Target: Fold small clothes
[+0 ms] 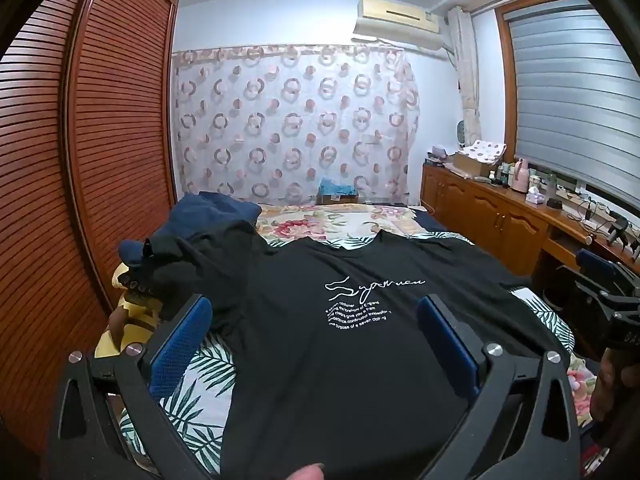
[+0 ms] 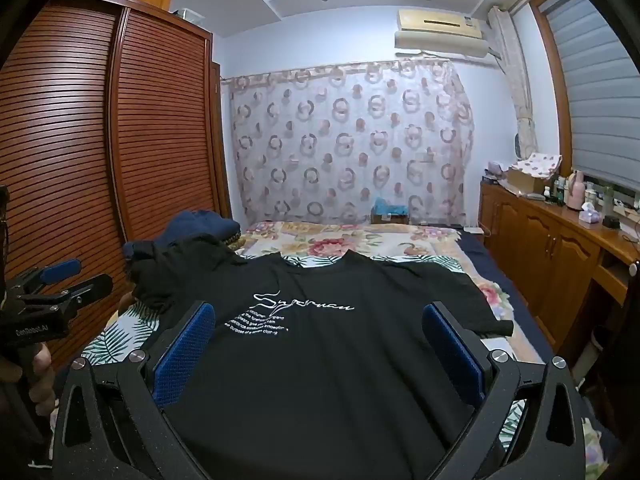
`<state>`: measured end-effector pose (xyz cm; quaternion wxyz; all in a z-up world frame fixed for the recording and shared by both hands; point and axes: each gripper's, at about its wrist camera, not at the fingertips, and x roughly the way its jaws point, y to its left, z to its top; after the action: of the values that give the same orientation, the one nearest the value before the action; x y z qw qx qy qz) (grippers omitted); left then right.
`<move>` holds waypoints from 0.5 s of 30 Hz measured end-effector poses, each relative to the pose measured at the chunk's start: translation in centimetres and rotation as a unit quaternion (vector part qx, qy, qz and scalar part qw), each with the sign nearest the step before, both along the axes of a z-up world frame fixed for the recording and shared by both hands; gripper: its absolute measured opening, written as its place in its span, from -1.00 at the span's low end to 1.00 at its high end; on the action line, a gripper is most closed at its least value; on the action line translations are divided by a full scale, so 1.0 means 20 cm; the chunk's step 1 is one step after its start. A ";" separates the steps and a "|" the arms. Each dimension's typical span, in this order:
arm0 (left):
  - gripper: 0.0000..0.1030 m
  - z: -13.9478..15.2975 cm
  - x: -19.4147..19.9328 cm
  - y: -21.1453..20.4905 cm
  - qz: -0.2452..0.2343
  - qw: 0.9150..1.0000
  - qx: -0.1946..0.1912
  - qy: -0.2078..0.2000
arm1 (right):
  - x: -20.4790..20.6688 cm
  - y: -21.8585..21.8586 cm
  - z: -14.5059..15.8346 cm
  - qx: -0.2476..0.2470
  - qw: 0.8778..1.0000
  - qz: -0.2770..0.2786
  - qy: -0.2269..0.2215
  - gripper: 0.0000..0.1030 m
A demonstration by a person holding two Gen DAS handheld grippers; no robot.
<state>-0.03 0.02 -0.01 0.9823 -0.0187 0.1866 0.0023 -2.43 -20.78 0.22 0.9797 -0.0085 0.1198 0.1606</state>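
A black T-shirt [image 1: 344, 344] with white script print lies spread flat on the bed, collar pointing away, also seen in the right wrist view [image 2: 320, 352]. My left gripper [image 1: 316, 312] hovers over its lower half, jaws wide open, blue pads [image 1: 180, 344] apart with nothing between them. My right gripper [image 2: 320, 316] hangs over the shirt in the same way, open and holding nothing. Each gripper shows at the edge of the other's view: the right gripper [image 1: 612, 300] at right, the left gripper [image 2: 60, 280] at left.
A pile of dark clothes [image 1: 200, 240] sits at the bed's left by the slatted wooden wardrobe [image 1: 100, 160]. The bed [image 1: 328, 216] has leaf-print and floral covers. A wooden sideboard [image 2: 560, 248] with bottles runs along the right. A fingertip [image 1: 308, 472] shows at the bottom.
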 end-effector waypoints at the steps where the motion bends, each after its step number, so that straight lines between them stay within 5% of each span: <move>1: 1.00 0.00 0.00 0.00 0.000 1.000 0.002 0.002 | 0.00 0.00 0.00 0.000 1.000 0.000 -0.002 1.00; 15: 1.00 0.00 0.00 -0.03 -0.003 1.000 0.008 0.003 | 0.01 0.00 -0.02 0.002 1.000 0.002 0.000 1.00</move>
<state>-0.08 -0.65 0.03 0.9819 -0.0108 0.1892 0.0011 -2.16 -20.68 -0.14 0.9794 -0.0069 0.1190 0.1632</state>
